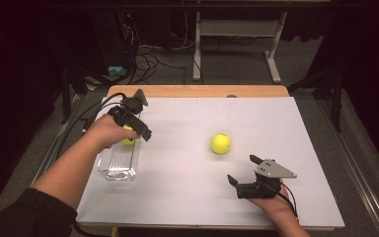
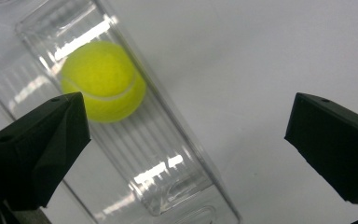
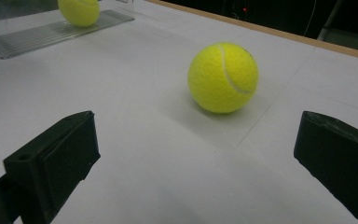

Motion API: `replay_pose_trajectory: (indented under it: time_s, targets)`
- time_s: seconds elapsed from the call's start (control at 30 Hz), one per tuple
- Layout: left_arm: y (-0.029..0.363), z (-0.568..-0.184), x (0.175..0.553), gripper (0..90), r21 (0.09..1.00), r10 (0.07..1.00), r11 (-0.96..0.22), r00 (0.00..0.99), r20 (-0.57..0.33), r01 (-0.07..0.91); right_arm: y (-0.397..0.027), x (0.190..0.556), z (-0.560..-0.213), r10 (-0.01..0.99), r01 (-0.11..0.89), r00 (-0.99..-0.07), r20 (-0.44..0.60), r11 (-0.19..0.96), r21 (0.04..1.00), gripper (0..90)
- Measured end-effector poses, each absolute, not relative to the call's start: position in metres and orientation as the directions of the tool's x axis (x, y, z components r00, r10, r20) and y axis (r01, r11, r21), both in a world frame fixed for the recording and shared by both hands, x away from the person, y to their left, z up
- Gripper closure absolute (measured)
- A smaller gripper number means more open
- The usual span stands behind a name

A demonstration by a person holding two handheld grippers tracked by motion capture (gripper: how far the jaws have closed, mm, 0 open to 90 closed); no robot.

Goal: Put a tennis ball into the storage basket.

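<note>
A yellow tennis ball (image 1: 128,140) (image 2: 103,81) lies inside a clear ribbed plastic container (image 1: 118,163) (image 2: 163,163) at the table's left. My left gripper (image 1: 135,118) (image 2: 186,154) hovers just over the container's far end, jaws wide open with nothing held. A second tennis ball (image 1: 220,143) (image 3: 223,77) rests loose on the white sheet near the middle. Down at the front right, my right gripper (image 1: 243,170) (image 3: 196,158) is open and points at this loose ball from a short distance. The container (image 3: 37,32) and its ball (image 3: 78,11) appear far off in the right gripper view.
A white sheet (image 1: 187,123) covers most of the wooden table (image 1: 197,91). Behind the table are a dark floor with cables (image 1: 148,59) and the legs of a desk frame (image 1: 274,54). Cables trail from both grippers.
</note>
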State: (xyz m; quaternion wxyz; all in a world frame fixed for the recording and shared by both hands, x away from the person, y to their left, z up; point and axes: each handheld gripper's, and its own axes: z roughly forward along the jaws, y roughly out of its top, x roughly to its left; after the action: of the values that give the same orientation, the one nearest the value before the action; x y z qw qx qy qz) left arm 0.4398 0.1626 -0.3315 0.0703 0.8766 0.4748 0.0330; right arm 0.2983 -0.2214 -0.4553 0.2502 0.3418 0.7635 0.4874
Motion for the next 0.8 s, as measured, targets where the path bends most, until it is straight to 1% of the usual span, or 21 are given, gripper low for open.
replay_pose_trajectory:
  time_s: [0.2,0.37,0.53,0.8]
  targets:
    - [0.136,-0.334,0.425,0.6,0.194,0.799,-0.587,0.601,-0.015,0.786,-0.222,0.299,-0.453,0.772,0.278,-0.634,-0.045,0.281,0.919,0.0]
    - [0.122,-0.345,0.411,0.7,0.218,0.775,-0.612,0.631,-0.027,0.760,-0.222,0.301,-0.454,0.776,0.281,-0.630,-0.042,0.278,0.918,0.0]
    - [0.113,-0.359,0.400,0.6,0.206,0.749,-0.642,0.661,-0.038,0.739,-0.223,0.301,-0.454,0.778,0.285,-0.627,-0.037,0.274,0.919,0.0]
    - [0.102,-0.367,0.390,0.7,0.193,0.721,-0.672,0.691,-0.046,0.715,-0.224,0.303,-0.455,0.783,0.293,-0.621,-0.035,0.274,0.916,0.0]
